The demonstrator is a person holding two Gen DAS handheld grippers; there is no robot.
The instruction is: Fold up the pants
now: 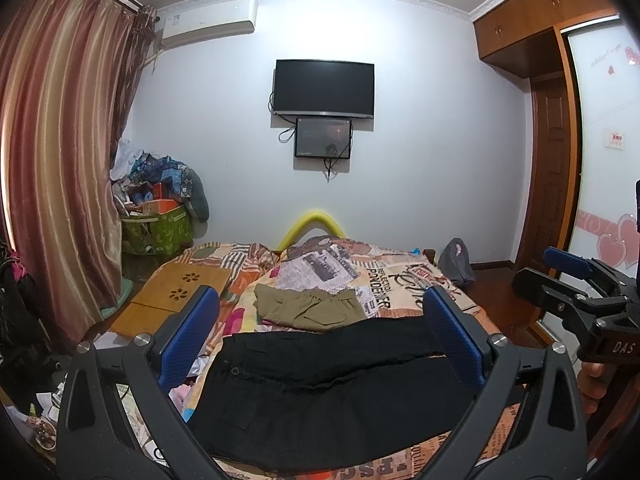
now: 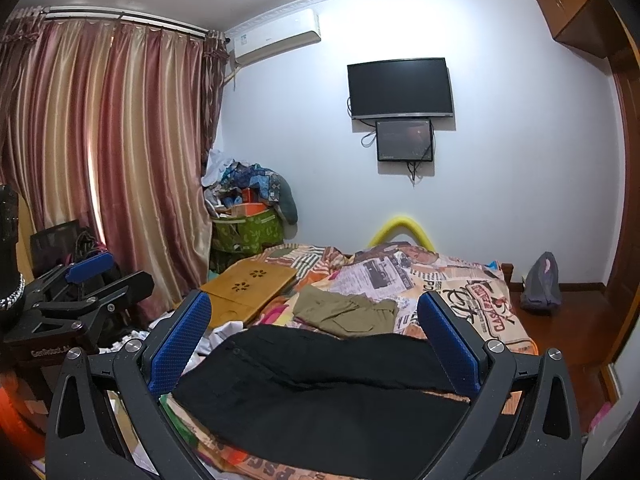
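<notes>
Black pants (image 1: 320,392) lie spread flat on the near end of the bed, waistband to the left; in the right wrist view the black pants (image 2: 320,392) fill the lower middle. My left gripper (image 1: 320,340) hovers over them, open, blue pads wide apart with nothing between. My right gripper (image 2: 316,340) is likewise open and empty above the pants; the right gripper (image 1: 576,280) also shows at the right edge of the left wrist view, and the left gripper (image 2: 100,276) at the left of the right wrist view. Folded olive-green pants (image 1: 308,308) lie just beyond the black pair.
The bed has a newspaper-print cover (image 1: 392,280). A wooden lap tray (image 1: 180,292) lies on its left side. A green bin piled with clothes (image 1: 160,224) stands in the corner by the curtain (image 1: 60,160). A grey bag (image 1: 456,264) sits on the floor to the right.
</notes>
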